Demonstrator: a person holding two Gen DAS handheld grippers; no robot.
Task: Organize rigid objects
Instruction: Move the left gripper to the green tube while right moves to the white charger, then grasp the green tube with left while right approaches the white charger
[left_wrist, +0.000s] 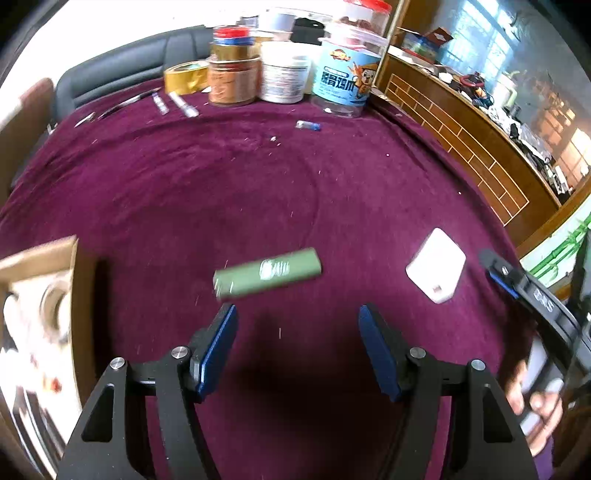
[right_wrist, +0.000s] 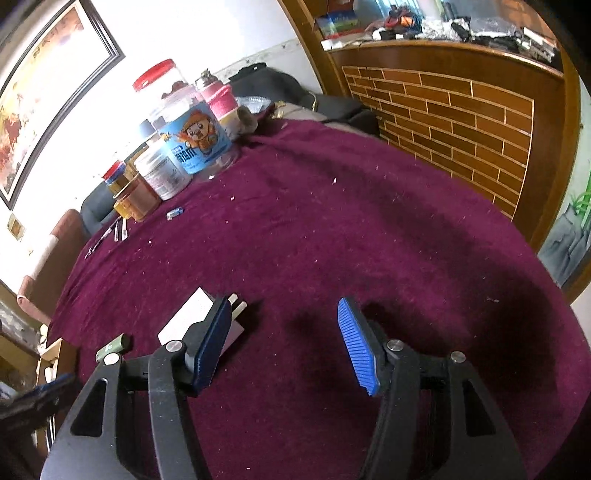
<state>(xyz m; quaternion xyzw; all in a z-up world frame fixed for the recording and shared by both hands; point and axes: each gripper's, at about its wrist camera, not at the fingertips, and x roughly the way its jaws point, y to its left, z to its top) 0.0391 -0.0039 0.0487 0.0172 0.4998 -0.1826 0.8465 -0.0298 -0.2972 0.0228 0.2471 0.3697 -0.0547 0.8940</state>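
Cardboard box (left_wrist: 55, 254) holds tape rolls (left_wrist: 55, 306); both grippers' jaws gape empty above the cloth (left_wrist: 258, 184).

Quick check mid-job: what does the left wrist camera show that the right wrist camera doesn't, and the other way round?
Only the left wrist view shows the gold tape roll and the person's hand at the lower right.

Only the right wrist view shows the framed picture, the pink-wrapped bottle and the charger's prongs.

Both show the green cylinder, white charger, blue-label jar and maroon cloth.
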